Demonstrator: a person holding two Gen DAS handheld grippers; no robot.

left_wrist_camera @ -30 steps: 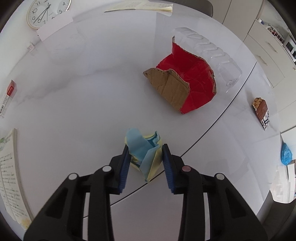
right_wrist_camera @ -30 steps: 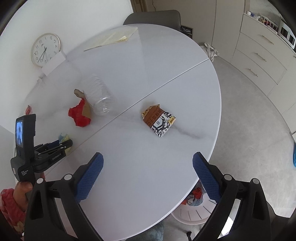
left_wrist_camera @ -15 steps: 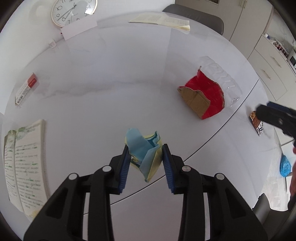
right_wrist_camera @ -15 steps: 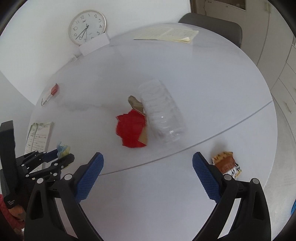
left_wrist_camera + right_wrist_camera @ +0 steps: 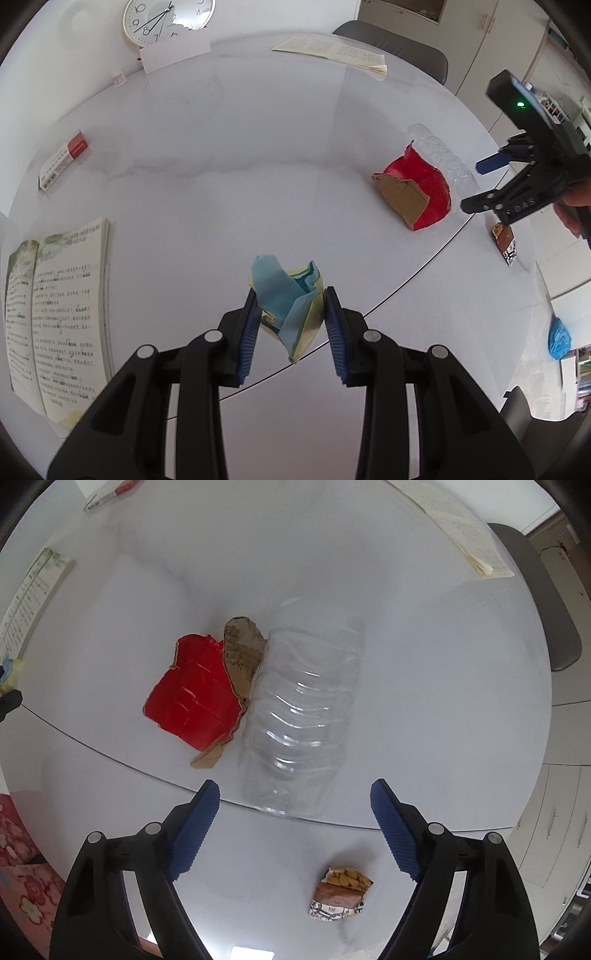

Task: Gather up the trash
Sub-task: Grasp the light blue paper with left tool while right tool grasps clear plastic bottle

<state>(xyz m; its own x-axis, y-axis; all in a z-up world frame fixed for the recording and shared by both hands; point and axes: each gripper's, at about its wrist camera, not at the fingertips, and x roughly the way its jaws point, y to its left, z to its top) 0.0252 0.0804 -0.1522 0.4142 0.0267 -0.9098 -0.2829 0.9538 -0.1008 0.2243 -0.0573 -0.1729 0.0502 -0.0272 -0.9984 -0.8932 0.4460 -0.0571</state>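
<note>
My left gripper (image 5: 291, 317) is shut on a crumpled blue and yellow paper (image 5: 290, 301) and holds it above the white round table (image 5: 221, 206). My right gripper (image 5: 295, 812) is open and empty, just above and in front of a clear plastic bottle (image 5: 301, 716) that lies on its side. A torn red and brown cardboard piece (image 5: 201, 698) lies against the bottle's left side. A brown snack wrapper (image 5: 340, 895) lies under the right gripper. In the left wrist view the right gripper (image 5: 491, 181) hovers by the cardboard (image 5: 417, 194) and bottle (image 5: 443, 158).
An open book (image 5: 55, 314) lies at the table's left, a small red and white box (image 5: 62, 160) beyond it. A booklet (image 5: 332, 51) and a grey chair (image 5: 399, 48) are at the far side. A clock (image 5: 166, 18) leans on the wall. A blue bag (image 5: 559, 338) lies on the floor.
My right gripper swung left and came down close over the bottle and cardboard. My left gripper rose and pulled back with the paper still in it.
</note>
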